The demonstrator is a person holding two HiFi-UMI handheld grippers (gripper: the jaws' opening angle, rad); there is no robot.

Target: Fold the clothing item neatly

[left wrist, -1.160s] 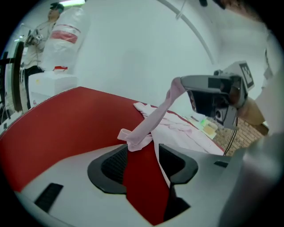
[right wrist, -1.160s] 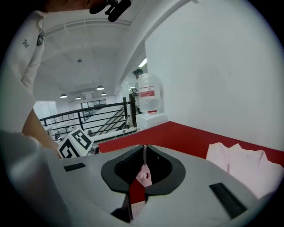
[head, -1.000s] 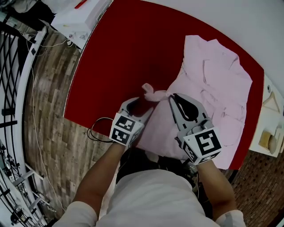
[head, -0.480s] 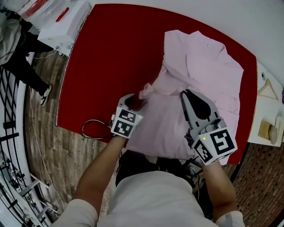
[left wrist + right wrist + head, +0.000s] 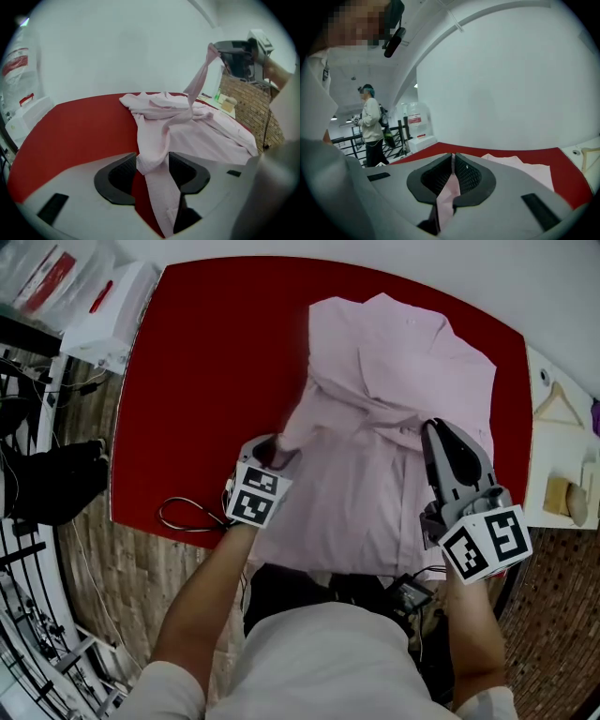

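Red table (image 5: 206,381) bare at left, shirt (image 5: 394,399) spread across right

Indoor workroom, lab-like, not a home. Red table (image 5: 216,362) against bare white wall (image 5: 501,84). Plank floor (image 5: 122,568) with loose cable (image 5: 183,517). Black railing (image 5: 396,136), brick wall (image 5: 248,108). Second person (image 5: 370,122) stands by railing.

Bright, even light is falling from above, leaving only soft shadows in the folds of the pink shirt (image 5: 394,418) on the red bench (image 5: 206,352). Both gripper views are bowing at the edges, vignetting into black corners.
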